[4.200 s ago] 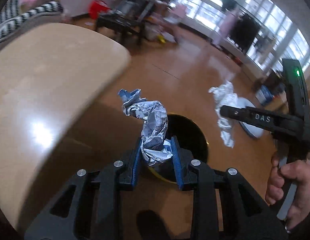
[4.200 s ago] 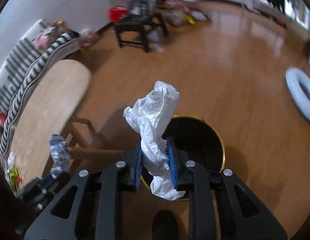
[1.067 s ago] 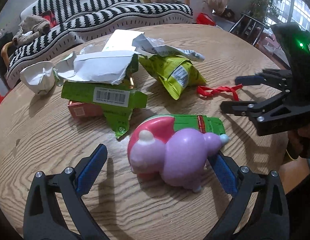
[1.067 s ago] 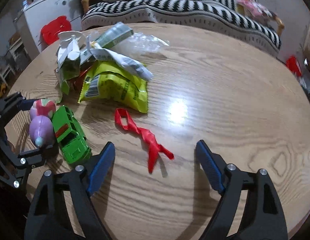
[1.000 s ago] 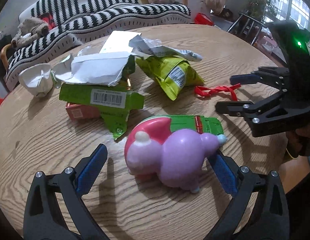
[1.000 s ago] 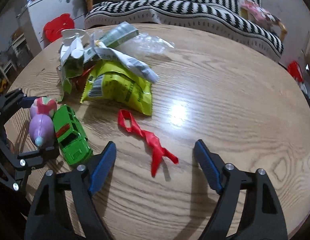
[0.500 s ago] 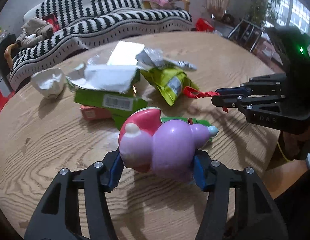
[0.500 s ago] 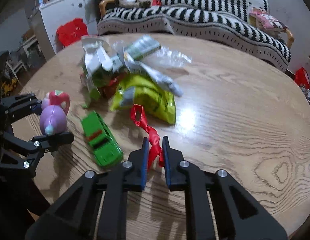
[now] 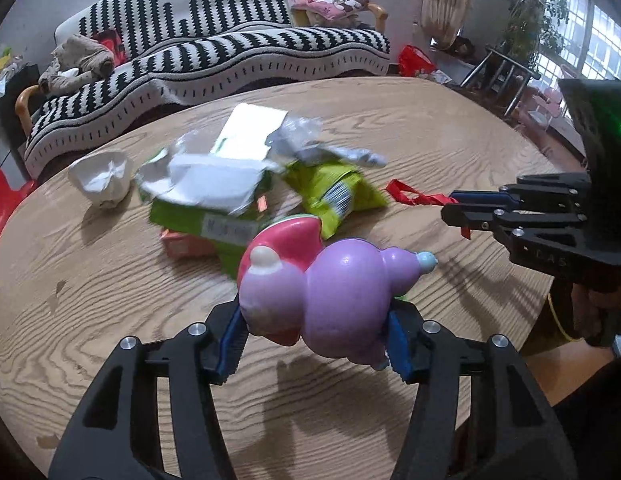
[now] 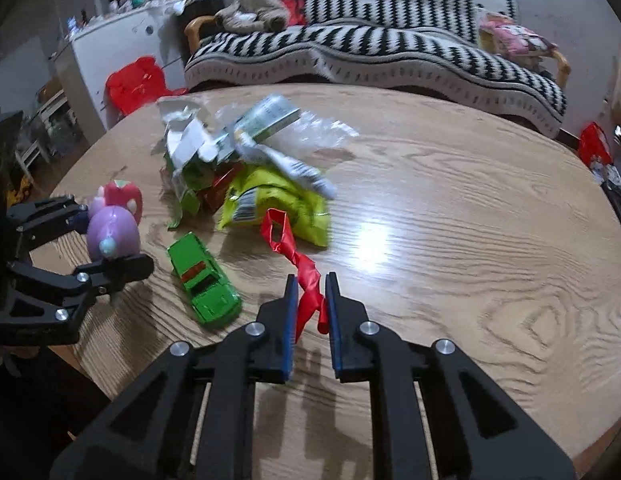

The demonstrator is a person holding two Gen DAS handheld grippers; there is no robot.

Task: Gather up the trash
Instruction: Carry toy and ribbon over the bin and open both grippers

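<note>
My left gripper (image 9: 314, 344) is shut on a purple and pink squishy toy (image 9: 322, 288) and holds it above the round wooden table (image 9: 90, 280). The toy also shows at the left of the right wrist view (image 10: 112, 224). My right gripper (image 10: 310, 304) is shut on a red ribbon (image 10: 298, 260) and lifts it off the table; the ribbon also shows in the left wrist view (image 9: 414, 197). A pile of wrappers lies mid-table: a green snack bag (image 10: 270, 200), a green carton (image 9: 206, 220) and torn white paper (image 9: 206, 180).
A green toy car (image 10: 202, 280) lies on the table near the right gripper. A crumpled white cup (image 9: 102, 176) sits at the table's left. A black and white striped sofa (image 9: 230, 52) stands behind the table.
Both grippers were open around their objects a second ago. They have shut, the left on the toy and the right on the ribbon, and both have lifted.
</note>
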